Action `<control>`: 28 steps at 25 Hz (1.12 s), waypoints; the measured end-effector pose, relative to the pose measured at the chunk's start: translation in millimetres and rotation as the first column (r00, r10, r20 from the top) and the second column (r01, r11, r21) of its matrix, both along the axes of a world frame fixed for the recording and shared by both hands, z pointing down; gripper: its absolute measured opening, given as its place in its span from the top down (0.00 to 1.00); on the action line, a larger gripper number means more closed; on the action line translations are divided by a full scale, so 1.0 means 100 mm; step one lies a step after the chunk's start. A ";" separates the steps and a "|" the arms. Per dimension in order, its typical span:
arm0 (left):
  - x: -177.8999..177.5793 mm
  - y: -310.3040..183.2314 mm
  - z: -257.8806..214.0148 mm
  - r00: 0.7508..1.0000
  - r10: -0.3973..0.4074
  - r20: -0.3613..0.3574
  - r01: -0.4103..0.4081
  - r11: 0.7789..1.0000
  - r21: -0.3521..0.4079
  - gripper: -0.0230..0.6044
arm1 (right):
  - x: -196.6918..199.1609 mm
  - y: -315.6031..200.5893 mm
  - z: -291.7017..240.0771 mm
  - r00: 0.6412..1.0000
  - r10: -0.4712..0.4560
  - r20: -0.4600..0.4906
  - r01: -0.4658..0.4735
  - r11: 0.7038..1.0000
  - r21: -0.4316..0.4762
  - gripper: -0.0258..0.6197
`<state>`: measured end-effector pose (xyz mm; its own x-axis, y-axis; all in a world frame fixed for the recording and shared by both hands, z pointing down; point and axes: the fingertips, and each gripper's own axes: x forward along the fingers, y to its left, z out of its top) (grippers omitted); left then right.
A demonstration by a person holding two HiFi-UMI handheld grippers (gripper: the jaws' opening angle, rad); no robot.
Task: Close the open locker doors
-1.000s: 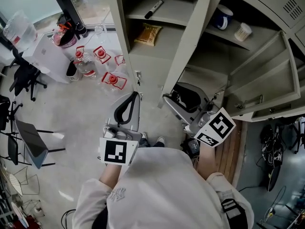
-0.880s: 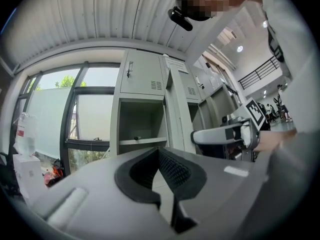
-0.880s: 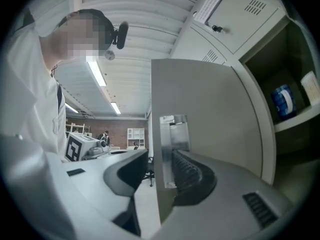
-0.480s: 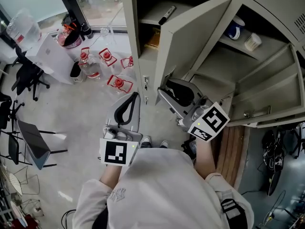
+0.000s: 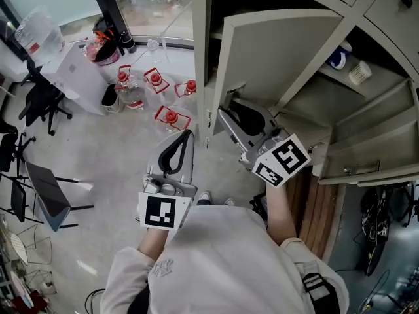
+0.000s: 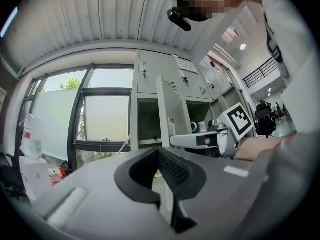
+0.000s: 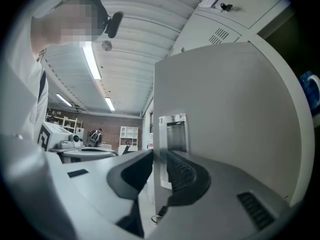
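A grey locker door (image 5: 281,51) stands half open in the middle of the head view. My right gripper (image 5: 226,113) is at the door's lower free edge. In the right gripper view that door (image 7: 225,114) has its edge running between the jaws of the right gripper (image 7: 160,156); the jaws are closing around it. My left gripper (image 5: 188,133) hangs lower left, apart from the lockers, shut and empty. The left gripper view shows the left gripper (image 6: 159,151) with jaws together and the door (image 6: 170,109) beyond. A second open door (image 5: 373,152) sticks out at the lower right.
A blue mug (image 5: 337,57) and a paper cup (image 5: 359,74) sit on a locker shelf behind the door. Red-capped water bottles (image 5: 154,84) stand on the floor left of the lockers. Black chairs (image 5: 39,103) are further left.
The middle locker door has swung left toward its frame, hiding the shelf with the marker and packet. My right gripper moved left with the door's edge. The left gripper stayed put.
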<state>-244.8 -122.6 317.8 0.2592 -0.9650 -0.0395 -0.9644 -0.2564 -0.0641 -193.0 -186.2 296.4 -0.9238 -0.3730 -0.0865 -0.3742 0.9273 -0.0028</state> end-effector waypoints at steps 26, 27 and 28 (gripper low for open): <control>-0.45 -0.35 0.11 0.999 -0.027 -0.031 0.026 0.999 -0.025 0.95 | -0.59 -1.27 0.04 0.935 0.354 0.000 -0.354 0.935 0.000 0.87; -0.46 -0.36 0.12 0.999 -0.027 -0.031 0.026 0.999 -0.026 0.95 | -0.60 -1.30 0.04 0.932 0.361 0.000 -0.361 0.932 -0.001 0.87; -0.46 -0.37 0.12 0.999 -0.026 -0.031 0.025 0.999 -0.028 0.95 | -0.60 -1.33 0.04 0.930 0.369 0.000 -0.369 0.930 -0.002 0.87</control>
<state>-290.3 -159.9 330.3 0.2336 -0.9721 -0.0203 -0.9721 -0.2330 -0.0273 -253.4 -319.2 300.0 -0.7212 -0.6875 -0.0856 -0.6897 0.7241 -0.0045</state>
